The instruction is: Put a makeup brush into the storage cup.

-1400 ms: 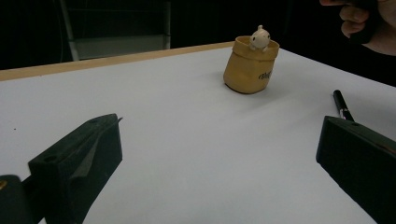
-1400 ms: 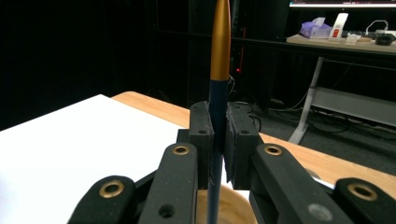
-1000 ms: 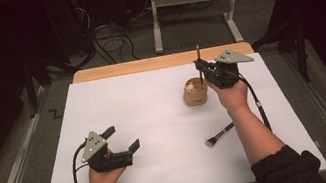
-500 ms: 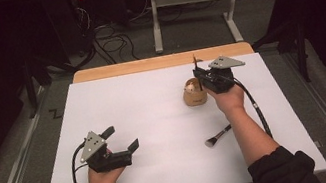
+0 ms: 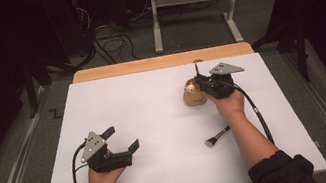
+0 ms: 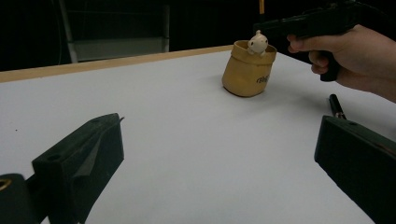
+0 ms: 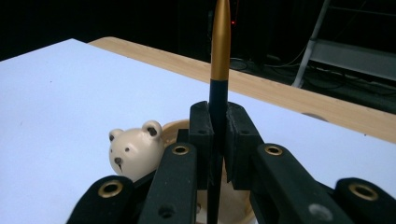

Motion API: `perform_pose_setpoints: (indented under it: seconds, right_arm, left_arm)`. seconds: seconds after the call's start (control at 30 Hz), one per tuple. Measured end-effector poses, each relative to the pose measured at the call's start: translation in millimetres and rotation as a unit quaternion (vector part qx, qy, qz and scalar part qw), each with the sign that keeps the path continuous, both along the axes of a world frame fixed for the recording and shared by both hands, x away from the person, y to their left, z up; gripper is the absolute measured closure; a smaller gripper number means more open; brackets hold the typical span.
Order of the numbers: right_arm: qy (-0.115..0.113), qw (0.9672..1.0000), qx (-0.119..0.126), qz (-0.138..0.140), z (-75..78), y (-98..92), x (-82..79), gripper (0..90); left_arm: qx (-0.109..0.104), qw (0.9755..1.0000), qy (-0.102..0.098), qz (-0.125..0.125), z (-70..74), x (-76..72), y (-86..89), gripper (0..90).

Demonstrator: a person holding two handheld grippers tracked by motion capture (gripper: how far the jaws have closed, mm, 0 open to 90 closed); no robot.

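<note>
Right claw (image 7: 218,135) was clamped on a slim black brush with a gold upper handle (image 7: 220,42), which stood upright between my jaws, its long axis pointing straight down into the tan cup (image 5: 194,97). That cup was my landmark: the brush hung right over its mouth, beside the little bear figure (image 7: 133,149) peeking out of the rim, so I judged the coming move to be a plain vertical drop, keeping clear of the bear. Left claw (image 5: 122,139) rested wide open and empty on the white desk (image 5: 152,98), well nearer me than the cup. A second brush (image 5: 217,136) lay flat nearer me than the cup, by my right forearm.
</note>
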State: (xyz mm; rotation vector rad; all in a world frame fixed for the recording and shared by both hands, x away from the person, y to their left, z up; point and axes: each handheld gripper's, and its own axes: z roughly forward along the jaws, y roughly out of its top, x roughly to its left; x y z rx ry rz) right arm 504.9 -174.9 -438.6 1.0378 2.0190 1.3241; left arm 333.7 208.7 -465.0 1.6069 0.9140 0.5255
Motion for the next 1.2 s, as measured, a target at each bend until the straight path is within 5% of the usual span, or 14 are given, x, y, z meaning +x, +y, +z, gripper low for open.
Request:
perform_pose_setpoints:
  seconds: [0.27,0.67,1.2]
  right_arm:
    - [0.005,1.0000,0.000,0.001,-3.7,-0.7,-0.4,83.8]
    - [-0.008,0.9999,0.005,-0.005,7.6,-6.0,-3.1,67.6]
    - [-0.004,0.9999,0.008,0.005,17.3,-22.8,-33.1,65.4]
  left_arm:
    - [0.000,1.0000,0.001,0.000,0.0,0.2,0.5,2.3]
    - [0.000,1.0000,0.001,0.002,0.1,0.2,1.2,2.3]
    - [0.004,1.0000,0.002,0.006,-0.7,0.7,0.1,2.3]
